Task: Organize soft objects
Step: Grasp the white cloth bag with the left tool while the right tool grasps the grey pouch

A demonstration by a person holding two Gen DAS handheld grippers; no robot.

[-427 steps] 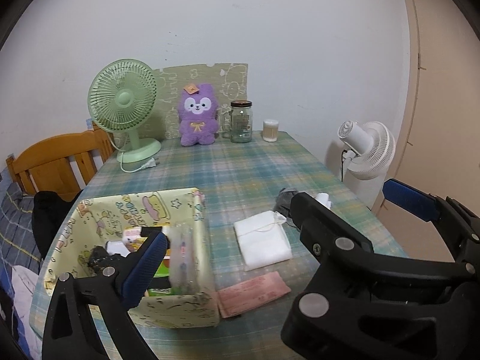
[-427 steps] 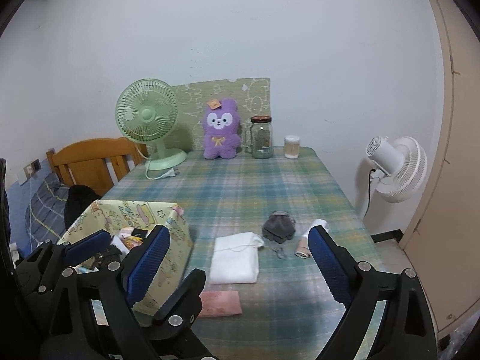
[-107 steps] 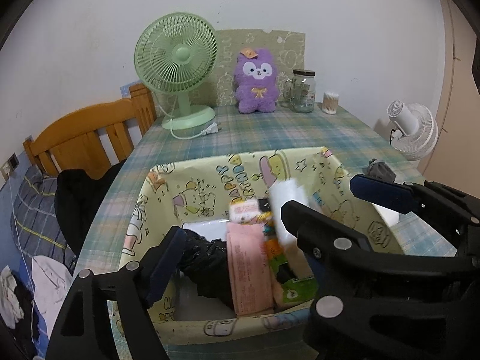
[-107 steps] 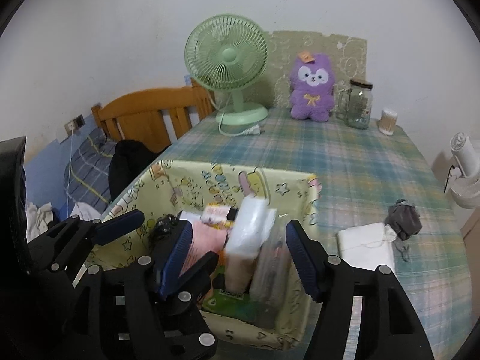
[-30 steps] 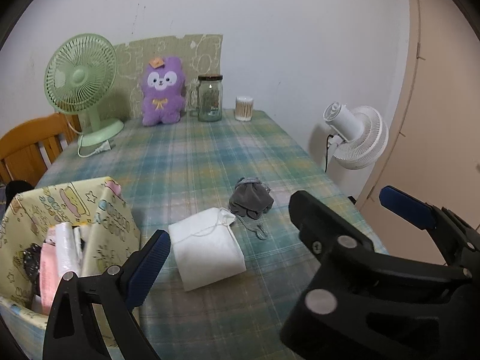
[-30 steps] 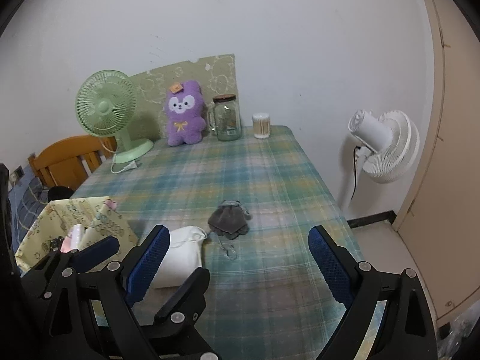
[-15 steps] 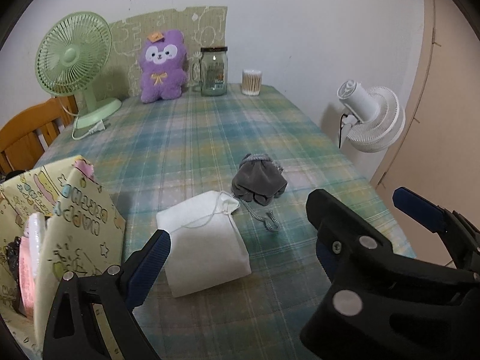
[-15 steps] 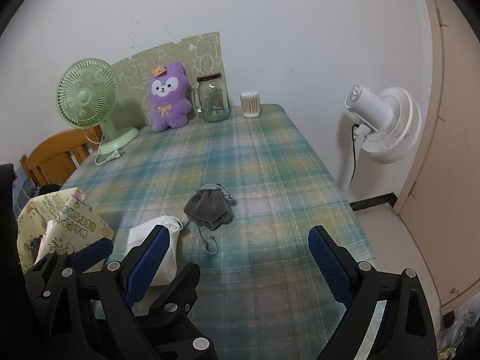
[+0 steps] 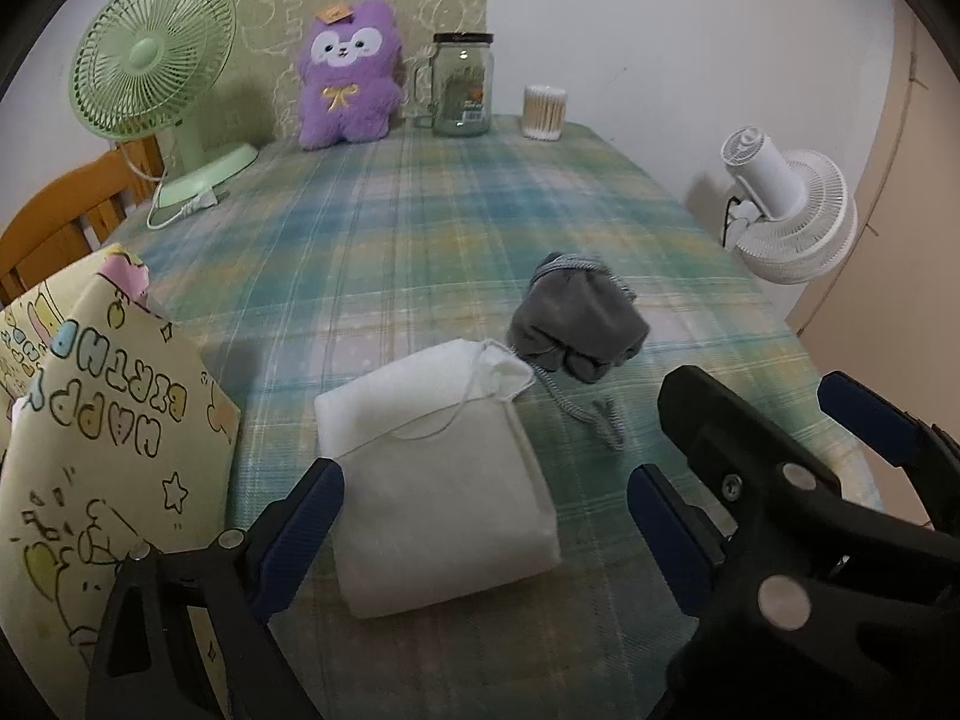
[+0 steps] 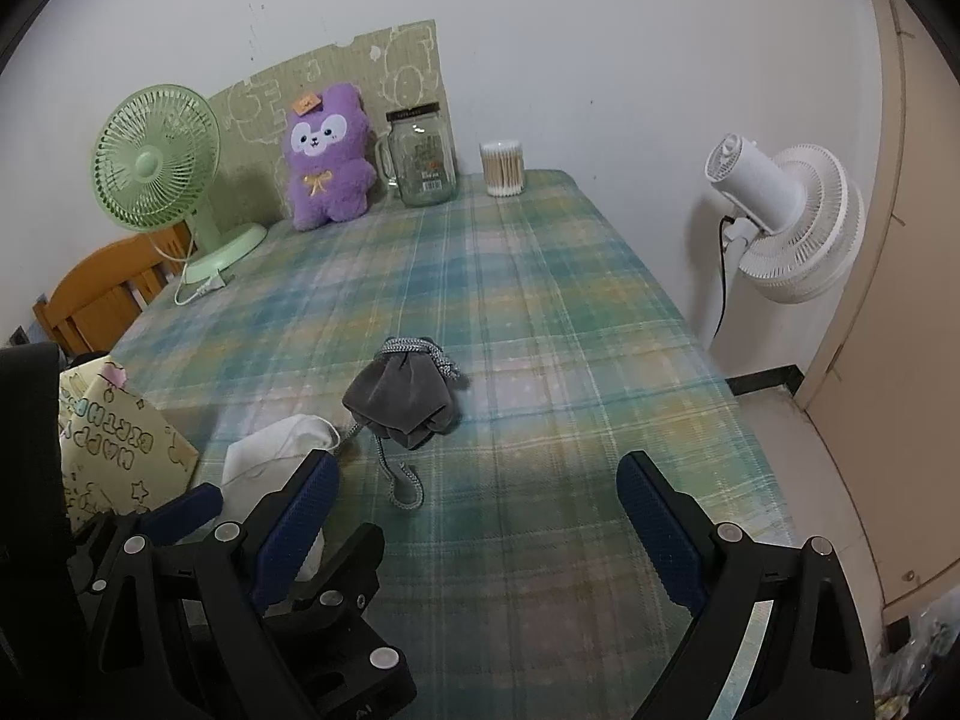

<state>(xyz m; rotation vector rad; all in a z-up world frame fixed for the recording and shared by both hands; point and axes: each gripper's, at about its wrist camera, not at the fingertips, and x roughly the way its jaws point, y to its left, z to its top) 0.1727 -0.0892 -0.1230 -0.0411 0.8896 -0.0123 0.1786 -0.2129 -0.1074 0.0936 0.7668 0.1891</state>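
Note:
A white drawstring pouch (image 9: pixel 432 480) lies flat on the plaid tablecloth (image 9: pixel 456 228). My left gripper (image 9: pixel 486 492) is open, one finger on each side of the pouch's near half. A grey drawstring pouch (image 10: pixel 402 402) sits just beyond it, its cord trailing toward me. My right gripper (image 10: pixel 477 468) is open and holds nothing; it hovers short of the grey pouch, with the cord end between its fingers' line. The yellow patterned box (image 9: pixel 90 420) stands at the left, and only its outer wall shows.
Along the far wall stand a green fan (image 9: pixel 156 60), a purple plush (image 9: pixel 348 84), a glass jar (image 9: pixel 462 90) and a cotton-swab tub (image 9: pixel 543 111). A white floor fan (image 10: pixel 786 222) stands off the table's right edge. A wooden chair (image 9: pixel 60 216) is at the left.
Both grippers have moved forward and lower toward the two pouches. The left gripper's fingers now flank the white pouch. The pouches themselves have not moved.

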